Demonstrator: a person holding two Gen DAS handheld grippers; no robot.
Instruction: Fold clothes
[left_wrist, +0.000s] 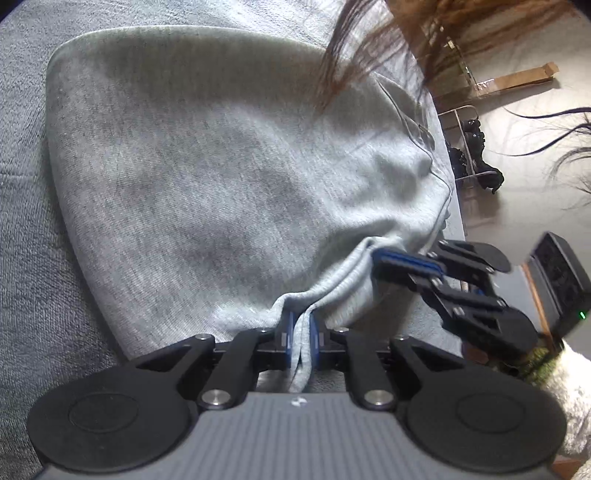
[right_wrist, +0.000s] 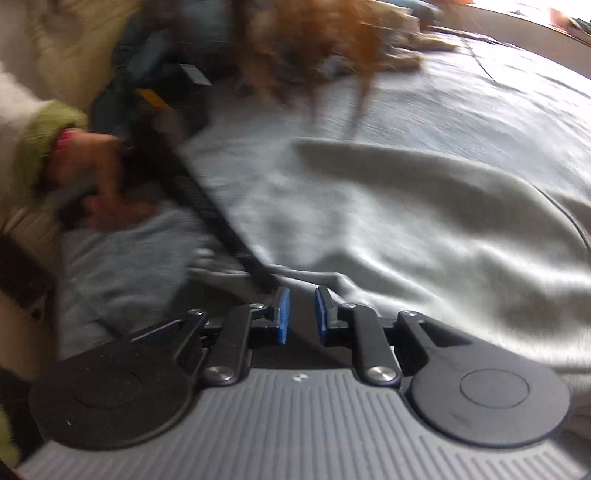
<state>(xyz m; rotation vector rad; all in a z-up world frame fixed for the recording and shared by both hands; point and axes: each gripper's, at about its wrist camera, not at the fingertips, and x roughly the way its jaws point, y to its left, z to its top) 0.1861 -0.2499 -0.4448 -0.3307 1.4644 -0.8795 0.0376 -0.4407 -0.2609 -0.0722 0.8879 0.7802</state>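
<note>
A light grey garment lies spread on a grey textured cover. My left gripper is shut on a bunched edge of the garment, and the cloth hangs down between its blue pads. My right gripper comes in from the right in the left wrist view and touches the same edge. In the blurred right wrist view my right gripper has its blue pads slightly apart with nothing between them. The garment lies just beyond and to the right.
The person's brown hair hangs into the view from above. The cover's right edge drops to a floor with a metal rack and a cardboard piece. The left hand and its sleeve show at the left.
</note>
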